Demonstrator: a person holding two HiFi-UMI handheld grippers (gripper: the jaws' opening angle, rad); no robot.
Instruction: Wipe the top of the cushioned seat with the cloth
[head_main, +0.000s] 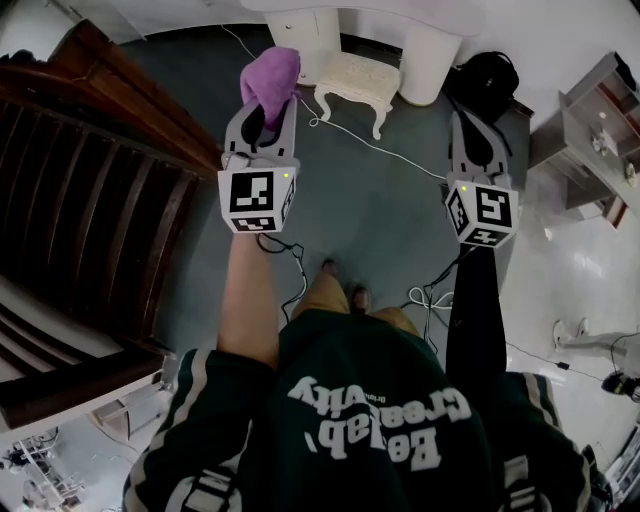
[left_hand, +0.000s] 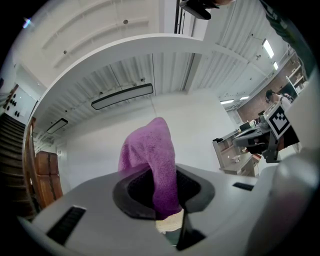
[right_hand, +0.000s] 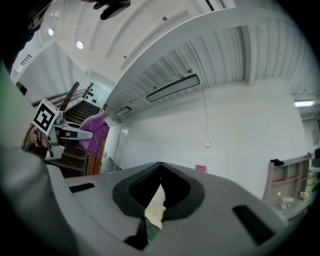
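Observation:
The cushioned seat (head_main: 358, 80) is a small white stool with carved legs, standing on the grey floor ahead of me, far from both grippers. My left gripper (head_main: 262, 103) is held up and shut on a purple cloth (head_main: 270, 74). In the left gripper view the cloth (left_hand: 150, 160) bulges up out of the closed jaws. My right gripper (head_main: 470, 122) is at the right, level with the left one, shut with nothing in it. In the right gripper view its jaws meet (right_hand: 160, 170) and the cloth (right_hand: 94, 131) shows at the far left.
A dark wooden staircase (head_main: 80, 200) fills the left side. White cables (head_main: 380, 146) run across the floor between me and the stool. A black bag (head_main: 490, 78), a white pillar (head_main: 430, 60) and a shelf unit (head_main: 600, 130) stand at the right.

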